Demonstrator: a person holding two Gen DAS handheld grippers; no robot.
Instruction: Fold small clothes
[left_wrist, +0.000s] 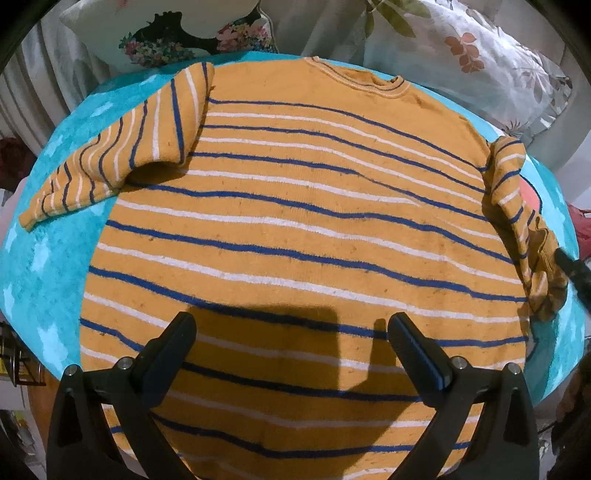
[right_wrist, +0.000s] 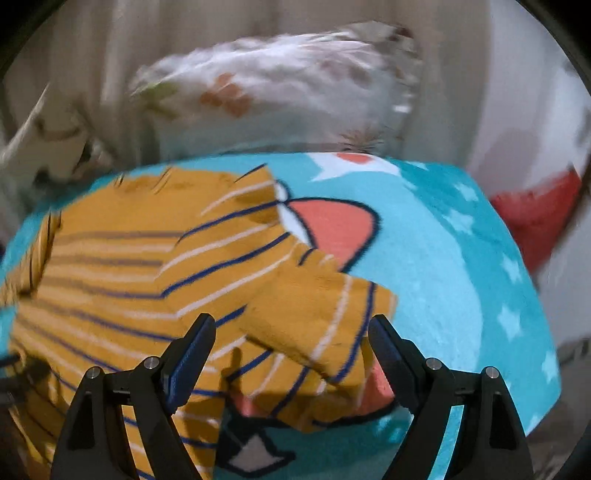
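Sweater (left_wrist: 295, 221) lies flat on the blanket (left_wrist: 44, 258), collar away from you. Your right gripper (right_wrist: 291, 354) is nearer the bunched right sleeve (right_wrist: 325, 317), which sits just ahead between its wide-apart jaws (blurry view though). Left gripper (left_wrist: 291, 350) hovers spread over the hem, holding nothing.

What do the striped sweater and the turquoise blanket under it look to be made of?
Striped sweater: looks like a soft knit, likely cotton or a blend, with a matte mustard surface, small pills and specks, and a ribbed collar and cuff. Turquoise blanket: appears to be plush fleece, judging by its fuzzy, mottled nap and printed white stars; the exact fibre cannot be told.
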